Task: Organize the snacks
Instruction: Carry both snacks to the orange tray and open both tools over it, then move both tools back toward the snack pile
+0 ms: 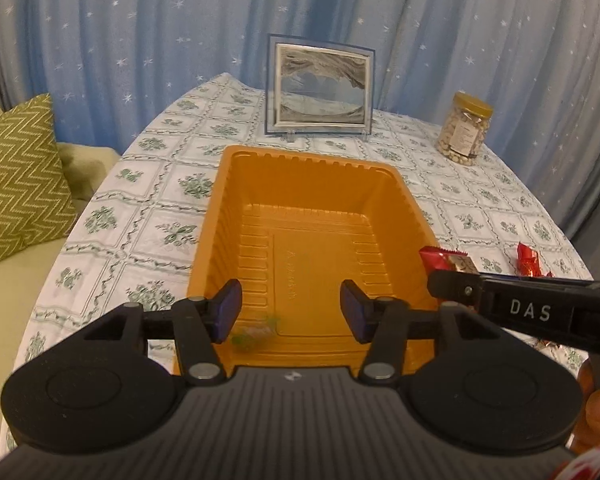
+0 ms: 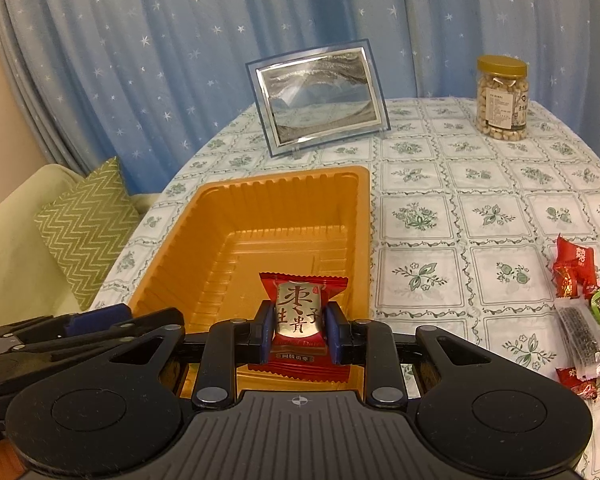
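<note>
An orange plastic tray [image 1: 308, 160] lies on the flowered tablecloth, directly ahead in both wrist views [image 2: 284, 176]. My left gripper [image 1: 292, 312] hangs open over the tray's near end. A small blurred greenish sweet [image 1: 256, 334] shows just below its left pad, inside the tray and free of the pads. My right gripper [image 2: 298, 332] is shut on a red packet with gold lettering [image 2: 298, 316], held over the tray's near right corner. In the left wrist view the same red packet [image 1: 444, 258] pokes out past the right gripper's finger [image 1: 460, 288].
A pile of wrapped snacks [image 2: 580, 312] lies on the cloth to the right of the tray. At the back stand a sand-picture frame [image 2: 320, 96] and a gold-lidded jar of nuts [image 2: 502, 98]. A sofa with a green zigzag cushion [image 1: 16, 180] borders the table's left edge.
</note>
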